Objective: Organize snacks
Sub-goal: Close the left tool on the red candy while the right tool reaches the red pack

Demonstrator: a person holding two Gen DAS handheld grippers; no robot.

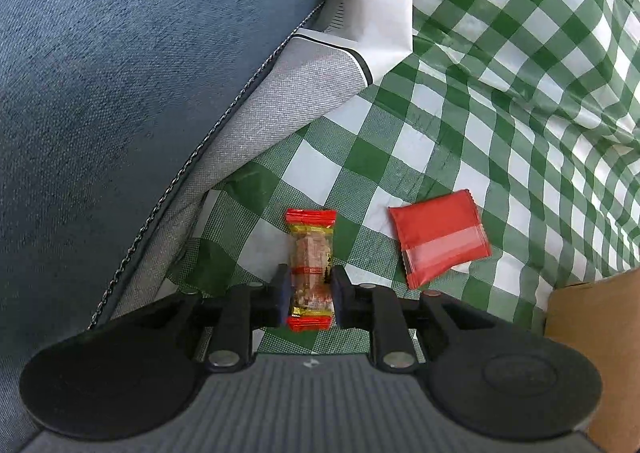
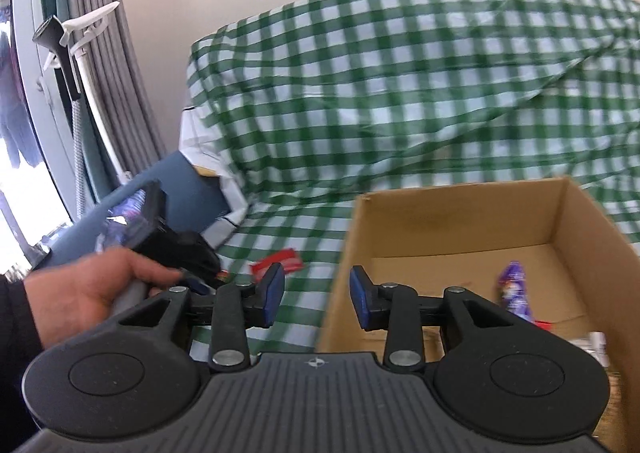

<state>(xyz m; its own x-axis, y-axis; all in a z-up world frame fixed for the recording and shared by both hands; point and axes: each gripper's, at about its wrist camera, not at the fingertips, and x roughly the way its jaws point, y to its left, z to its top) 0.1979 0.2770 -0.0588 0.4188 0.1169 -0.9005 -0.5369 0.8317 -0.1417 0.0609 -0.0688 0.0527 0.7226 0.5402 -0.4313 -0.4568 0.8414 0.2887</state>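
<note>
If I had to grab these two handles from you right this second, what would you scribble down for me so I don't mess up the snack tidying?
Left gripper: shut on a small snack bar with red ends, just above the green checked cloth.
Right gripper: open, nothing between its pads, by the near corner of the cardboard box.
Done: a purple-wrapped snack and a few other items already lie in the box.
Left: carry the bar into the box, then fetch the red packet lying on the cloth to the bar's right.
</note>
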